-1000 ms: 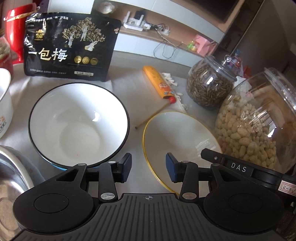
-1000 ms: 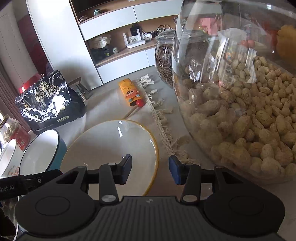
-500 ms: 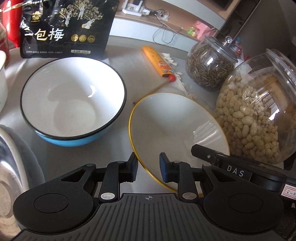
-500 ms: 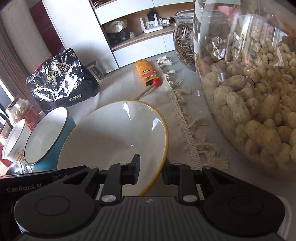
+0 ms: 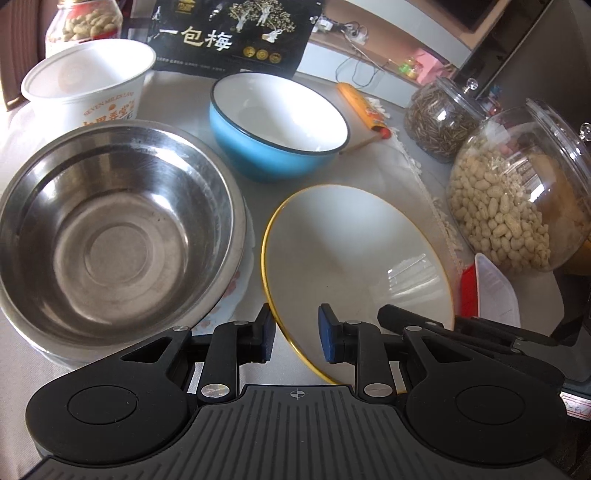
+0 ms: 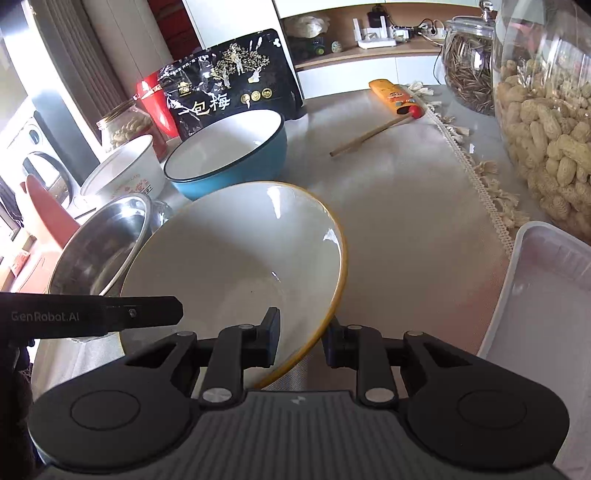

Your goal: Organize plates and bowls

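Both grippers hold a white bowl with a yellow rim (image 5: 354, 266) by its near edge. My left gripper (image 5: 297, 334) is shut on the rim's left side. My right gripper (image 6: 301, 336) is shut on the right side of the same bowl (image 6: 236, 266), which hangs tilted just above the table. Left of it, a steel bowl (image 5: 110, 236) rests on a flowered plate (image 5: 236, 291). Behind them stand a blue bowl (image 5: 277, 122) and a white paper tub (image 5: 88, 85). The right wrist view shows the steel bowl (image 6: 99, 243) partly behind the held bowl.
A big jar of peanuts (image 5: 517, 199) and a jar of seeds (image 5: 439, 118) stand at the right. A black snack bag (image 5: 229, 33) stands at the back. An orange tube (image 5: 362, 107), a wooden stick (image 6: 369, 138) and a clear plastic tray (image 6: 546, 295) lie on the tablecloth.
Both grippers have shut on the yellow-rimmed bowl's rim and carried it left, away from the peanut jar and up beside the steel bowl.
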